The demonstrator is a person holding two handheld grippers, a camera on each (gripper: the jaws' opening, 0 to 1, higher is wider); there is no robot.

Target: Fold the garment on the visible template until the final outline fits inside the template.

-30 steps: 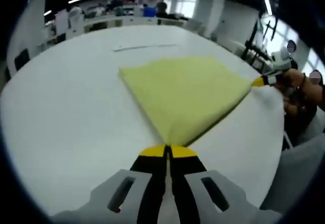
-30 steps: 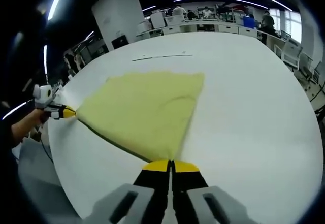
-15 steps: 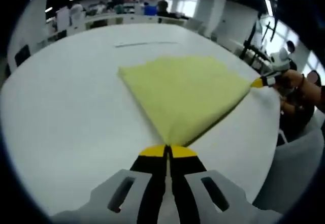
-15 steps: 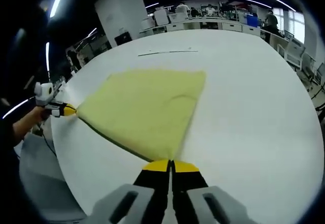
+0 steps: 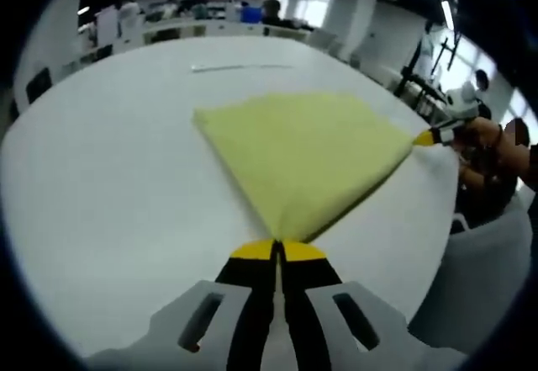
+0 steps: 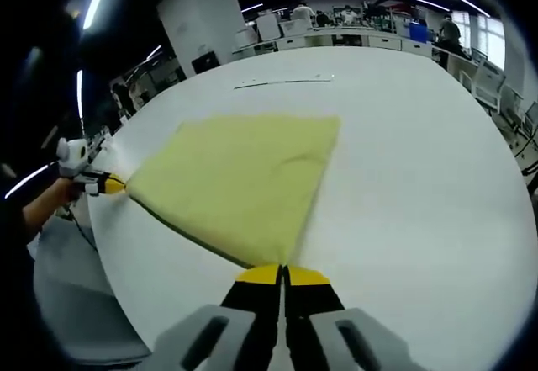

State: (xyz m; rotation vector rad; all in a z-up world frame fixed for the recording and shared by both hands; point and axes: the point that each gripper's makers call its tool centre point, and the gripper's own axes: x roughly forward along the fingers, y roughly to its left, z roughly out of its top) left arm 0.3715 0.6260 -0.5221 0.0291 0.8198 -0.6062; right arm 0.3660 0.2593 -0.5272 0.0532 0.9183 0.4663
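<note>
The yellow cloth [image 5: 307, 156] is lying spread out flat on the white bench [image 5: 109, 194], stretched tight between two of its corners, with the far edge sitting a bit short of a thin line [image 6: 282, 82] marked on the bench top. The left tongs [image 5: 278, 249] are clamped shut on the near corner in the left gripper view, and the right tongs [image 6: 283, 273] are pinched closed on the other corner, so the edge between them runs taut. Off past the bench you can see a hand [image 6: 52, 196] holding the left tongs in the right gripper view, plus a blurry room with desks and people in the back.
</note>
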